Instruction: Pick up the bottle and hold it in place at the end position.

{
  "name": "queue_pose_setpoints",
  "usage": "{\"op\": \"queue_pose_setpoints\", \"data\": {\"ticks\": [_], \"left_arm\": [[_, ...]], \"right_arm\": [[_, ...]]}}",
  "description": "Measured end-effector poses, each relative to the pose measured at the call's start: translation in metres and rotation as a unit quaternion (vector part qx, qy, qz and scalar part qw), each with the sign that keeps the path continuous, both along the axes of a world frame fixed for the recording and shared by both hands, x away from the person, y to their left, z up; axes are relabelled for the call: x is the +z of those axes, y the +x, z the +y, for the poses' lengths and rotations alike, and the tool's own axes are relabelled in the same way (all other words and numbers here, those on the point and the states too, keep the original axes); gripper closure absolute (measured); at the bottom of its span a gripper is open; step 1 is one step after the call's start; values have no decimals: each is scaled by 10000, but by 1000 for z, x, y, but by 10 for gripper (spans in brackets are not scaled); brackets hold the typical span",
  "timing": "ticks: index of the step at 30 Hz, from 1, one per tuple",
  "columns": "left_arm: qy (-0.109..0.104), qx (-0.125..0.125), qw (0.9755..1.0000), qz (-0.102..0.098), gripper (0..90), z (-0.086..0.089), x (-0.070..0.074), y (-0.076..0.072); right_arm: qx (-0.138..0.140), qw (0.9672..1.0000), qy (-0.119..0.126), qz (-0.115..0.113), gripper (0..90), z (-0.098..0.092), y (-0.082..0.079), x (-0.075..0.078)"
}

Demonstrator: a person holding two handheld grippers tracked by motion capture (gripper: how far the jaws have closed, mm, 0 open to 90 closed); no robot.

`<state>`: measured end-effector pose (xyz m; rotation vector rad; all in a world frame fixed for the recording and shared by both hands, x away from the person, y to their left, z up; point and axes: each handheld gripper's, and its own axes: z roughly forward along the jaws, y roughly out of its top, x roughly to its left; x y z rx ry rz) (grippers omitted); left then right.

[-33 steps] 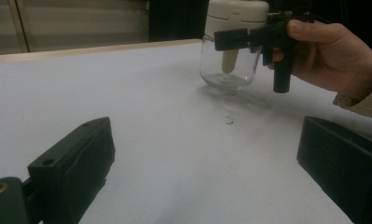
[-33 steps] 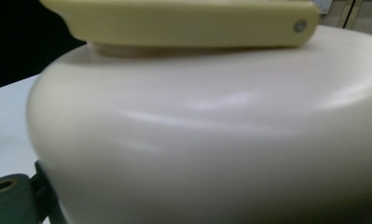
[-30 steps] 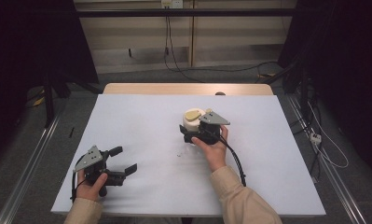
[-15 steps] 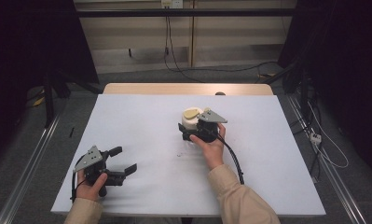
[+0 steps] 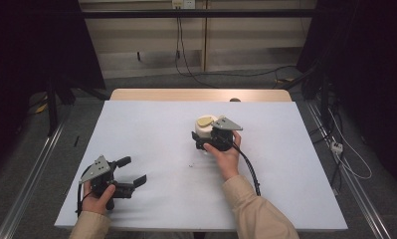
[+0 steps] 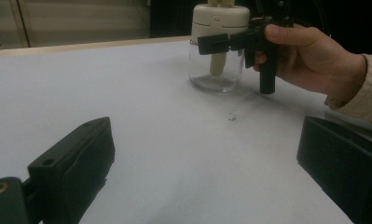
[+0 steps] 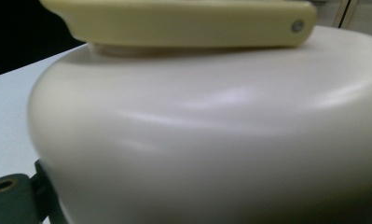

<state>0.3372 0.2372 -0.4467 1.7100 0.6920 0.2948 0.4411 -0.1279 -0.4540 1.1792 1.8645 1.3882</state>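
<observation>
- Clear glass jar (image 6: 216, 70) with cream lid (image 6: 221, 18) standing upright mid-table (image 5: 151, 129), right gripper (image 5: 206, 139) seemingly clamping around the lid, though jaw contact staying hard to confirm.
- Risking tipping: gripping high on a top-heavy jar, sideways pulling possibly toppling it.
- Risking slipping off smooth, rounded plastic.
- Left gripper (image 5: 134, 172) resting apart, jaws spread, bracing nothing.

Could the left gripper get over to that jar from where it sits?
Probably yes: the left gripper rests open near the table's front edge, with bare surface between it and the jar, though the right gripper already clasps its lid.
</observation>
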Motion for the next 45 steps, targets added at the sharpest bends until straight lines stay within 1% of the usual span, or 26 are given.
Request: {"op": "queue_pose_setpoints", "data": {"ticks": [6,12,15,18,23,28,32,40,45], "left_arm": [[12,3,10000,3,38,0,0,0],[27,0,10000,7,38,0,0,0],[8,-3,10000,8,37,0,0,0],[10,-10,10000,5,38,0,0,0],[21,-18,10000,-1,38,0,0,0],[13,-44,10000,-2,38,-2,0,-1],[30,-68,10000,-6,37,-3,0,-1],[15,-115,9999,23,38,-8,1,1],[-55,-135,9999,46,38,-11,2,2]], "right_arm": [[31,10000,51,-15,54,2,1,0],[121,9999,75,-35,54,8,1,1],[180,9998,-8,-41,54,13,1,2],[224,9997,-3,-26,54,15,2,1],[244,9997,58,70,54,12,3,0],[312,9994,-31,110,53,11,1,-1],[314,9993,-36,188,52,10,0,-1],[326,9992,-21,231,52,8,-1,-1],[324,9992,-33,247,52,8,-1,-1]]}}
